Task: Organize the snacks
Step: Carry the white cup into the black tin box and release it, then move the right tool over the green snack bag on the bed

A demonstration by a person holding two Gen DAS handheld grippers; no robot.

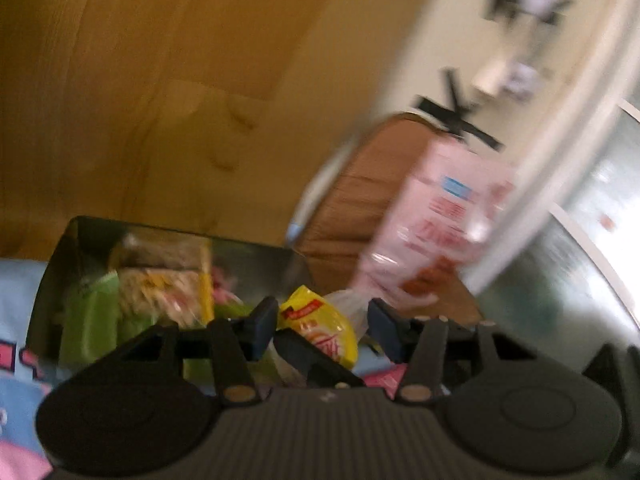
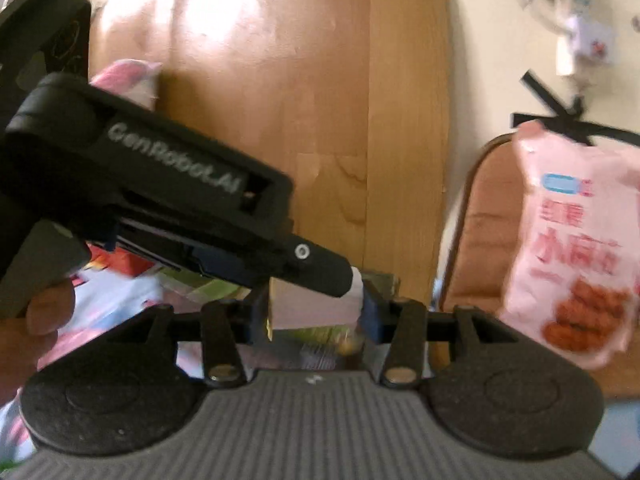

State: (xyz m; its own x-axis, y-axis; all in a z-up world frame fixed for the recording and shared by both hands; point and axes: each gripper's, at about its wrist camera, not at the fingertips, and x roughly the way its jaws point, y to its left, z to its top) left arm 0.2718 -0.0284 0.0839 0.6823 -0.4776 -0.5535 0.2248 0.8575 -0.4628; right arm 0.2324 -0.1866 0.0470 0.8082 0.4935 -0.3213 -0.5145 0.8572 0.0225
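In the left wrist view my left gripper [image 1: 322, 330] stands open around a yellow snack packet [image 1: 320, 330] with clear wrap; a fingertip of the other gripper [image 1: 308, 354] reaches in from below. Behind it a dark bin [image 1: 76, 236] holds green, yellow and pink packets. A large pink snack bag [image 1: 440, 224] hangs at the right. In the right wrist view my right gripper [image 2: 316, 312] is open, with the left gripper's black body [image 2: 160, 200] crossing in front and its tip between my fingers. The pink bag [image 2: 576, 248] is at the right, blurred.
A wooden cabinet [image 2: 300, 80] fills the background. A brown chair seat [image 1: 360, 200] with a pale rim stands on the cream floor. A blue and pink patterned cloth [image 1: 16, 380] lies under the bin. A glass door [image 1: 600, 220] is at the far right.
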